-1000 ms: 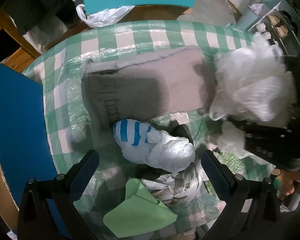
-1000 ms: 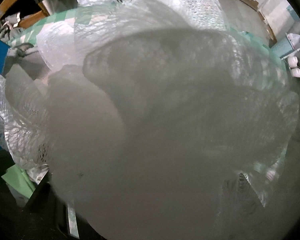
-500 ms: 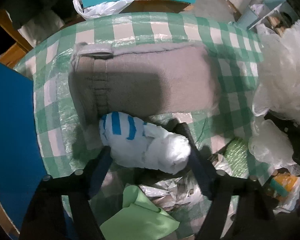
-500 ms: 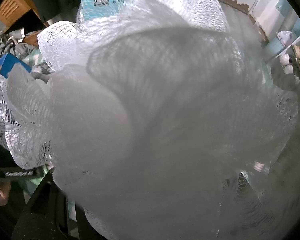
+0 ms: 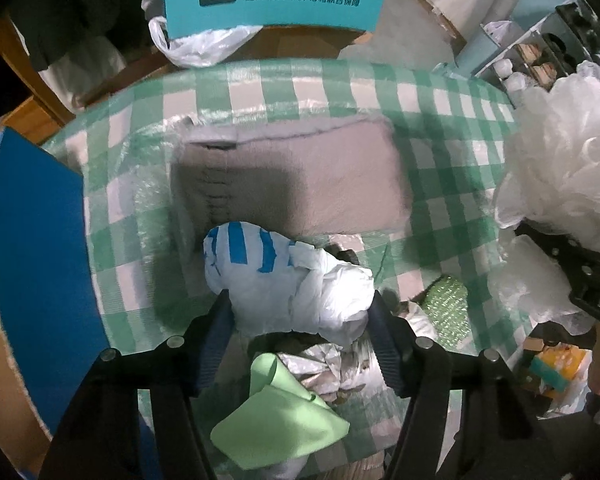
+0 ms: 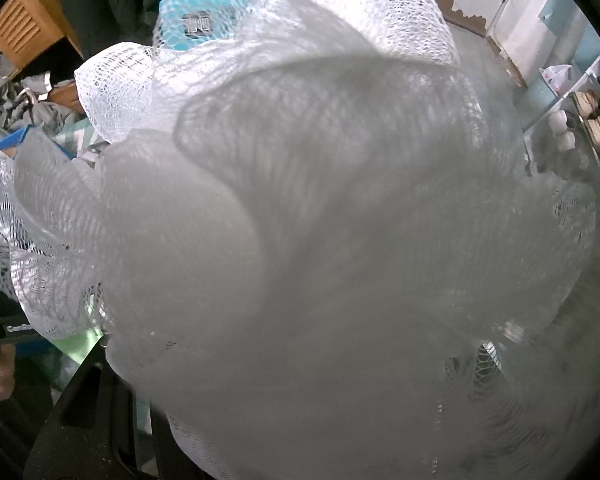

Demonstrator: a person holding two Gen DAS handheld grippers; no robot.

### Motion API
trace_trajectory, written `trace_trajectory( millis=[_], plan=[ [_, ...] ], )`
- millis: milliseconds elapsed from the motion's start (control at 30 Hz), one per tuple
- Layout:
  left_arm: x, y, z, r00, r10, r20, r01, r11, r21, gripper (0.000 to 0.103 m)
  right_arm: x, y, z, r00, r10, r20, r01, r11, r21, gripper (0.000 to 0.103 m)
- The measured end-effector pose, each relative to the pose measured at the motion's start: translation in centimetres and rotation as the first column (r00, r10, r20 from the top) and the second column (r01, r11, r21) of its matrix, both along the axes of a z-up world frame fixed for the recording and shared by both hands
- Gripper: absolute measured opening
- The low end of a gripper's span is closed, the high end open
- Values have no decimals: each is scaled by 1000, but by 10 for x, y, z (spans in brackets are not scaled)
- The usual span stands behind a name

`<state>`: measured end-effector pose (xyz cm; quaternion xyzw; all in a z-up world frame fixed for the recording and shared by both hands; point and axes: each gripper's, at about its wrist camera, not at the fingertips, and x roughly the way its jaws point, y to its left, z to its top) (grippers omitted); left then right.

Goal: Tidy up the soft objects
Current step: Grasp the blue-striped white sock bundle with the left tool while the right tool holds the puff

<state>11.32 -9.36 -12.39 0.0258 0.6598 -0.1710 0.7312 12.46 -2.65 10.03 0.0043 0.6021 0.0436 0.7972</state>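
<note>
L wrist view: left gripper (image 5: 298, 304) points steeply down over checked cloth (image 5: 440, 184); jaws closing, half-wide, pads against both ends of white bundle w/ blue stripes (image 5: 288, 276), long axis left-right, just in front of grey pad (image 5: 292, 176).

R wrist view: right gripper, tips hidden, about half-wide, gripping white mesh pouf (image 6: 320, 220) that fills frame; no clear long axis.

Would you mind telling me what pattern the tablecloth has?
The tablecloth is a green-and-white check, clearest in the left wrist view.
</note>
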Motion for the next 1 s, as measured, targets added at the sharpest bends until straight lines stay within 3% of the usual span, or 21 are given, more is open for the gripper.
trace_trajectory(
  millis=[300, 1000],
  plan=[
    [-14, 8, 36, 995, -33, 94, 31, 999, 24, 65, -16, 8, 0, 999, 2, 36, -2, 1000, 10, 55],
    [-36, 25, 115, 950, -70, 305, 56, 997, 54, 65, -57, 34, -24, 993, 48, 110, -52, 998, 33, 55]
  ],
)
